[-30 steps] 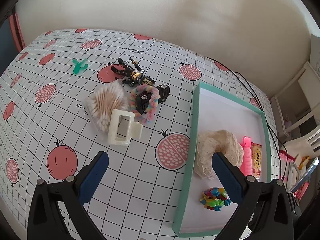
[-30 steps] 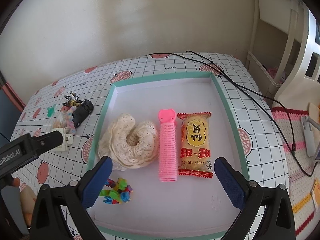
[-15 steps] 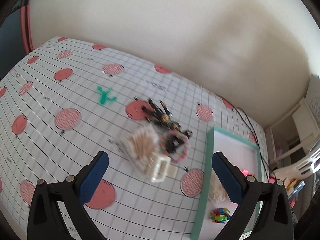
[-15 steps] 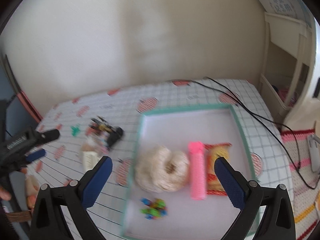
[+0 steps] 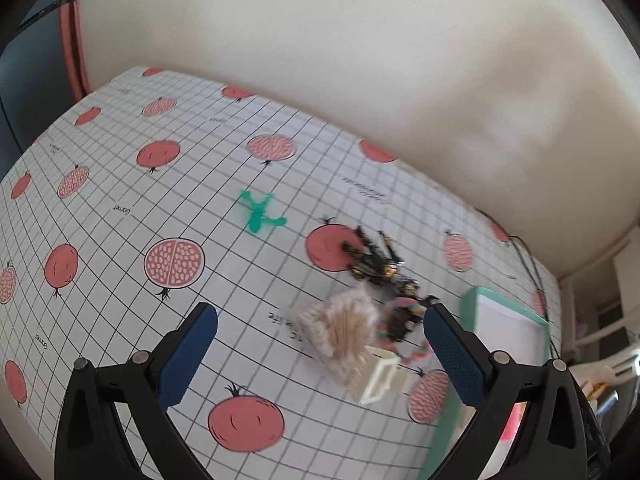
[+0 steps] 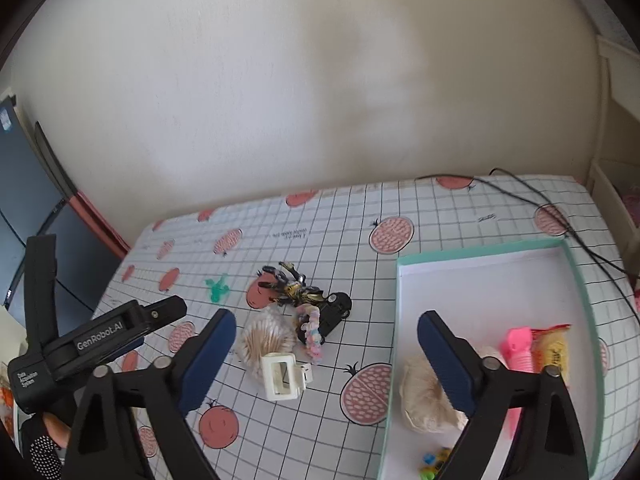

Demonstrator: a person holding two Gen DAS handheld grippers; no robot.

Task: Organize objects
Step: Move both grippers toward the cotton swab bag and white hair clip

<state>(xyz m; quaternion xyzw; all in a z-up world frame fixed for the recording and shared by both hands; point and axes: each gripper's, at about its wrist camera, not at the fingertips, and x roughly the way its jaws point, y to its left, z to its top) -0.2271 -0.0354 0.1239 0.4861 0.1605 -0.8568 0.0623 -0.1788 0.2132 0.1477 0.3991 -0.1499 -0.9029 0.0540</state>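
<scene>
Both grippers, left gripper (image 5: 320, 344) and right gripper (image 6: 326, 344), jaws spread, empty; white hair clip (image 6: 283, 376) lies beside teal tray (image 6: 578, 276), long axis toward it; tablecloth (image 5: 120, 240) leftward open.

Both cameras look down from high above the table (image 5: 120, 208). The left one faces its left part. Both see the hair clip (image 6: 282, 376) and tray (image 6: 584, 304).
</scene>
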